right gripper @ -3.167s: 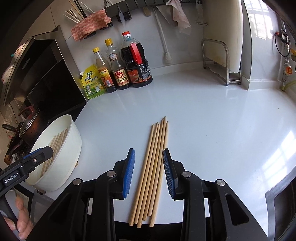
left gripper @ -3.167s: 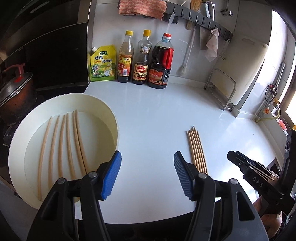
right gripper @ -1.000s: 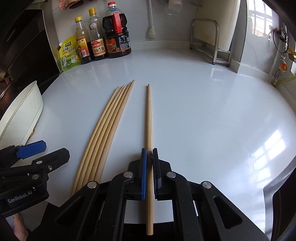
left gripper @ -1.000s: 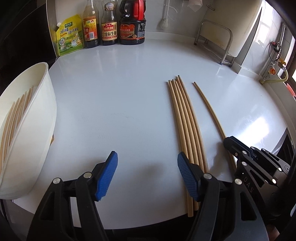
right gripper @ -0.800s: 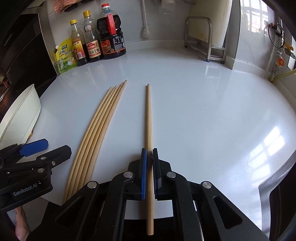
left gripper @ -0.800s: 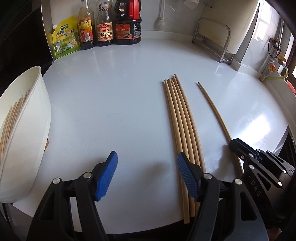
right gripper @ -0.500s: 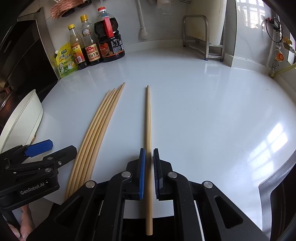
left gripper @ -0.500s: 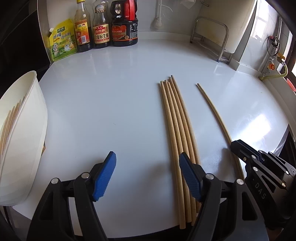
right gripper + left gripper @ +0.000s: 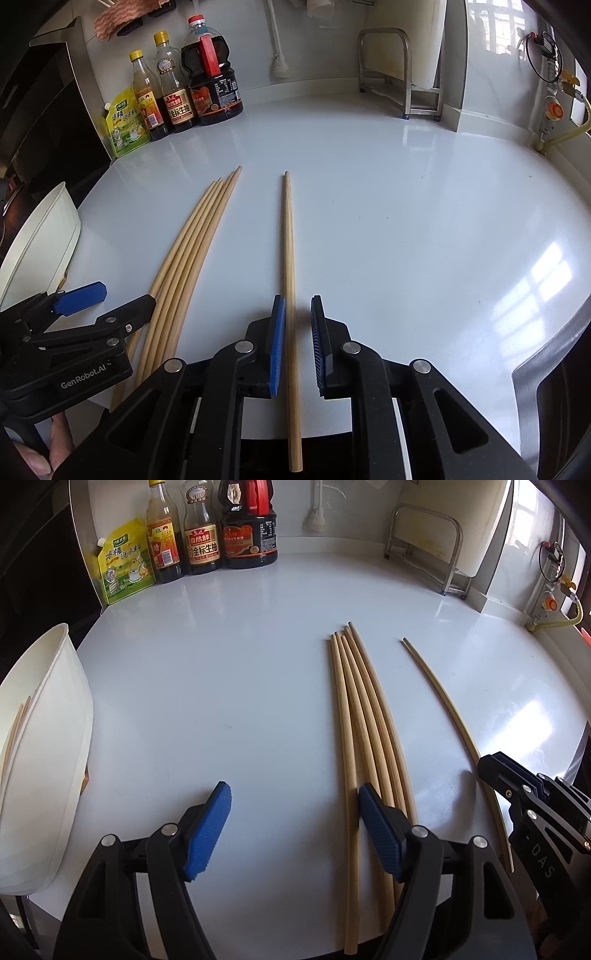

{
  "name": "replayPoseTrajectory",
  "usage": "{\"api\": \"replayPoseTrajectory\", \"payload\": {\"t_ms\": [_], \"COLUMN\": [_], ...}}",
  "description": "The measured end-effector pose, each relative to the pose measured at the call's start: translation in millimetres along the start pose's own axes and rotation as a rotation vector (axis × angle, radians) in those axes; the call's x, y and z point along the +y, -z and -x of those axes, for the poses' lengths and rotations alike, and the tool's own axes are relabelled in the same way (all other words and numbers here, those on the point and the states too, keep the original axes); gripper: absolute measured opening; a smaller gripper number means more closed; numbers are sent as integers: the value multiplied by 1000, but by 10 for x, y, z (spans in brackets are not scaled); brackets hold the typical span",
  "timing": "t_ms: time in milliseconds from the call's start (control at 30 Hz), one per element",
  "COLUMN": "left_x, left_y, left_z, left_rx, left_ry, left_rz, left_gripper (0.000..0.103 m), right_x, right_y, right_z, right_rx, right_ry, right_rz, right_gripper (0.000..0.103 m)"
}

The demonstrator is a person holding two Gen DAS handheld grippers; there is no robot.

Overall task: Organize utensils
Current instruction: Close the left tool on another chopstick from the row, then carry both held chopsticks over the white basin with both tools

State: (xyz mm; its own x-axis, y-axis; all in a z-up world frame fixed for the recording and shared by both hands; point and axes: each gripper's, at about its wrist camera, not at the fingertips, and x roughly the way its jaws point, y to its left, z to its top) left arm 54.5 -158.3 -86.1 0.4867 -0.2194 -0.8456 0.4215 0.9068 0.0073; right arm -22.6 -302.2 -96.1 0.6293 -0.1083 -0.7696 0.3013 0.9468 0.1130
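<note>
A single wooden chopstick lies on the white counter, apart from a bundle of several chopsticks. My right gripper is open, its blue pads either side of the single chopstick without gripping it. My left gripper is open and empty, low over the counter, its right pad beside the bundle. The single chopstick runs to the right gripper in the left wrist view. A white bowl at the left holds more chopsticks.
Sauce bottles and a yellow pouch stand at the back wall. A metal rack stands at the back right. The counter edge runs close under both grippers. The bowl sits at the counter's left edge.
My right gripper has opened and let go of the single chopstick, which now lies on the counter. My left gripper has edged right, closer to the bundle.
</note>
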Motion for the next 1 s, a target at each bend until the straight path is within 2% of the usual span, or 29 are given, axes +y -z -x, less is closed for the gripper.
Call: {"api": "replayPoseTrajectory", "payload": {"t_ms": [100,167,233,367,467,600,1000], "left_x": [1,0,-8,-31,-51,-72,128], "left_y": [-40,-63,-80,-96,-85,-66,77], "left_z": [-28,-42,-44,-36,-14,10,144], "left_rx": [-3,-8,-12,-15,-15,-6,40], "left_ry": [-4,-6,-4,6,16,41,128], "left_rz": [3,4,0,-9,-17,-22,55], "left_gripper": [70,69,60,50,37,10,7], "right_x": [10,9,11,112,206,251,75], "right_y": [-25,-55,-79,-93,-69,-51,-31], "right_z": [-15,-32,-63,-110,-110,-102,26], "right_rx": [-2,-4,1,6,3,1,11], "right_ry": [14,25,32,62,75,68,-48], "right_rz": [13,19,25,83,138,160,11], "right_gripper": [21,21,21,21,21,6,6]}}
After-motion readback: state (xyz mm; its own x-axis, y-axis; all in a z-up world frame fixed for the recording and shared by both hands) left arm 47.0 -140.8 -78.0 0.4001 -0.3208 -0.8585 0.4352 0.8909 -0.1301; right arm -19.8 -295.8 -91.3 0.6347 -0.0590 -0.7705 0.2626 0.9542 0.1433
